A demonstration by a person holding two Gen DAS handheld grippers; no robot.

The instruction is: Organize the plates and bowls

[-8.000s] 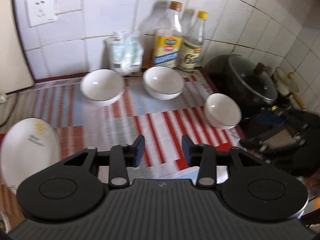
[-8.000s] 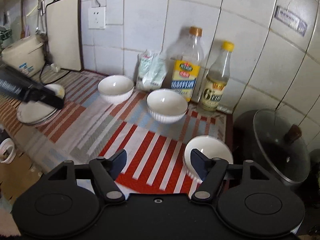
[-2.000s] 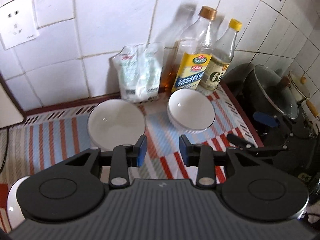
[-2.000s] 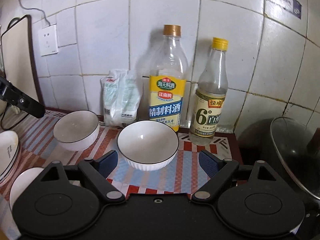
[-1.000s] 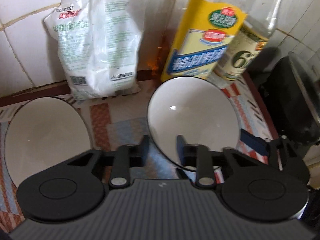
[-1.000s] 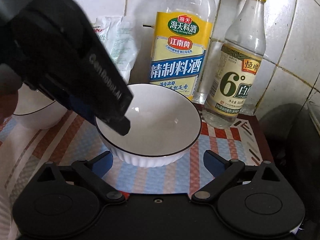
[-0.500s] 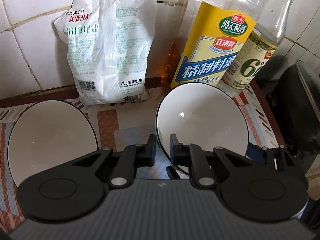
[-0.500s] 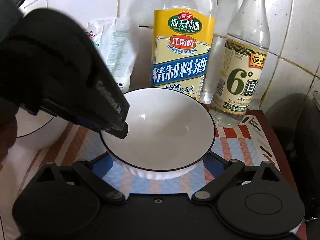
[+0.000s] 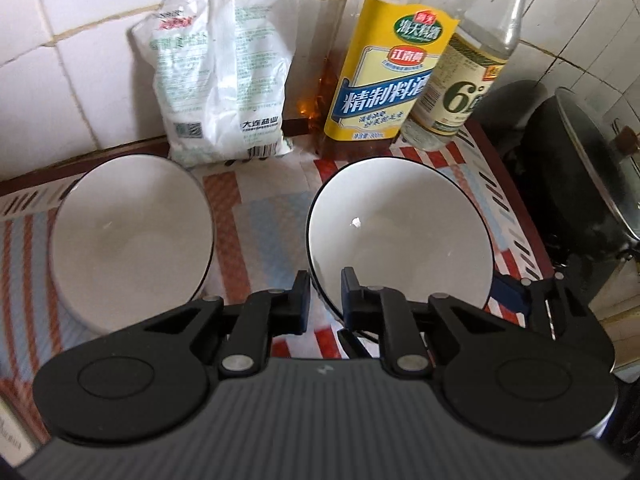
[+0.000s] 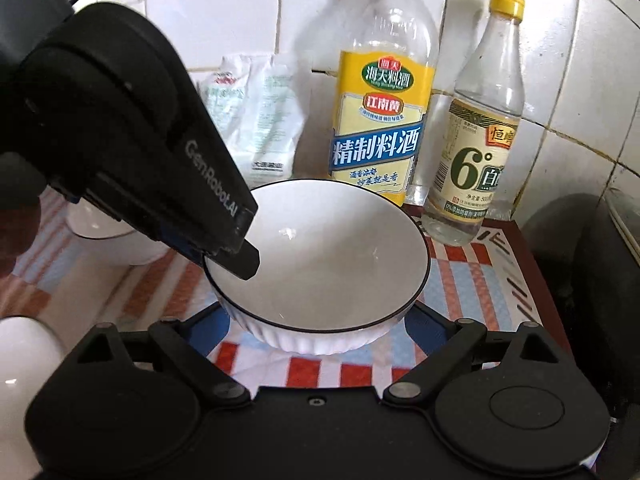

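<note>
One bowl (image 9: 400,240) rim, left gripper (image 9: 325,300) clamped

Matte black plastic throughout. Left hand-held gripper (image 9: 325,298): ribbed grey housing, two round black discs, silver pivot screws, blue pads on stubby fingers (image 9: 301,300). Right hand-held gripper (image 10: 318,326): smooth black body, same discs and silver screws, blue-faced fingers (image 10: 420,326). White "GenRobot.AI" lettering along the left one's side.

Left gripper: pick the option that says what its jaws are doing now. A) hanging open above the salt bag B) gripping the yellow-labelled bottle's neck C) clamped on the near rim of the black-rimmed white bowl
C: the left gripper has its jaws set either side of the rim of the black-rimmed white bowl, one inside and one outside.
</note>
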